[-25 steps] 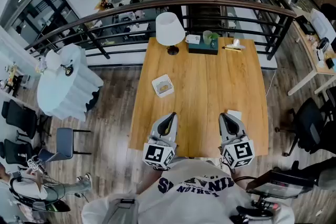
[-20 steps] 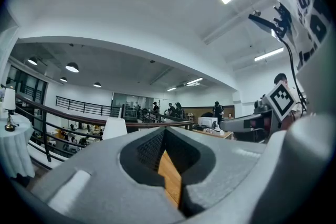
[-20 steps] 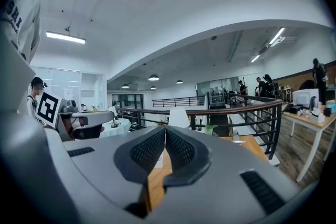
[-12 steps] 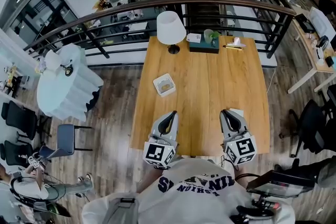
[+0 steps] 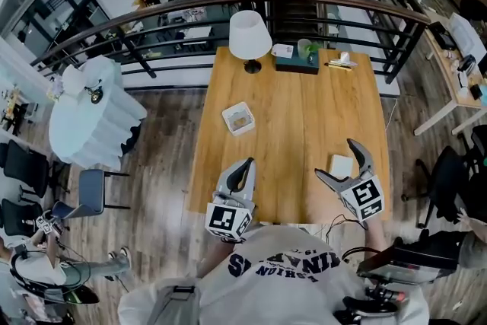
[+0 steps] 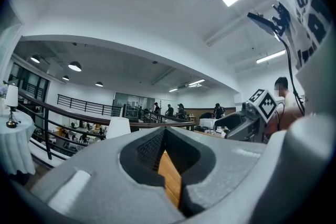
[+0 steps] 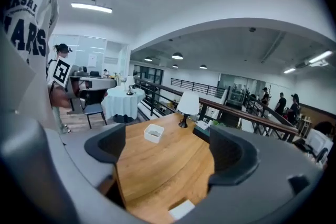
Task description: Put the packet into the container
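My right tool (image 5: 335, 158) has swung to the packet (image 5: 342, 167), its jaws just opened wide and holding nothing. I'd straddle it squarely before closing.

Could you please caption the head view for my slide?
Right gripper, jaws just opened around the white packet; the container sits farther up the wooden table.

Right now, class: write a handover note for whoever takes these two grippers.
Left gripper: shut, empty, at the table's near edge.
Right gripper: open, jaws have just been opening; packet lies flat on the table between them, ungripped.
Container: farther up the table, on the left side, apart from both grippers.
Done: packet not in yet.
Left: grip packet, carry it over, release into container.
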`<state>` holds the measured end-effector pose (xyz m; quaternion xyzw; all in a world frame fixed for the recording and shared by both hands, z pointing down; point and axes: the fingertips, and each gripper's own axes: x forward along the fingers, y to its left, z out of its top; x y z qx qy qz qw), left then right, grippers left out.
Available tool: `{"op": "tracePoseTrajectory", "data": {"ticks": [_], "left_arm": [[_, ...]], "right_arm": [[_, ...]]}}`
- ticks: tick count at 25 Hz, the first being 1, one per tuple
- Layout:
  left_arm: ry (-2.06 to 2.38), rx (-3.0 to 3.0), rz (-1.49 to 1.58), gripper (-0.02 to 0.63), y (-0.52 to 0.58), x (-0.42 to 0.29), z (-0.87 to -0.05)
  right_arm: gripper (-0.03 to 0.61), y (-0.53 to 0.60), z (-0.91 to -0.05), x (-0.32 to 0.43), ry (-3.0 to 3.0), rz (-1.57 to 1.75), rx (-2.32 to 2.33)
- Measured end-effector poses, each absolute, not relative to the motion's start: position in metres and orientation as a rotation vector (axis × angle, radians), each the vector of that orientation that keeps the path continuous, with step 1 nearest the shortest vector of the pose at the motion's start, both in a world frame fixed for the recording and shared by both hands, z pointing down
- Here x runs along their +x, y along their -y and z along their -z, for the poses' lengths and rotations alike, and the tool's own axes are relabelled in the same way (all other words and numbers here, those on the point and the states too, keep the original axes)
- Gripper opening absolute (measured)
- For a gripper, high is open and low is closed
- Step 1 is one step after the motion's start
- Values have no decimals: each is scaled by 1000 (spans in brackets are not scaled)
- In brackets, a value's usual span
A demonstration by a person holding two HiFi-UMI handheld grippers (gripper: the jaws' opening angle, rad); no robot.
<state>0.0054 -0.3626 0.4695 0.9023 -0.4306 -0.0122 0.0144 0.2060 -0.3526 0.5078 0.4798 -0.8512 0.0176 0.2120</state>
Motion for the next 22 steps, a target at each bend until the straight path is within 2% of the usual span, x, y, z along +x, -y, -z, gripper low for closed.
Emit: {"op": "tracePoseTrajectory", "data": {"ticks": [3,12,22], "left_arm": [[1341,2805,39,-2,363,3,-470],[1367,2791,42,-2,367,-9,-468],[1380,2772,36,-2,361,-17,-473]], "right_arm": [[584,354,-527,211,2217,-16,1202],[588,352,-563,221,1999,-5,1032],[588,343,-653,272,1714,-69,606]]}}
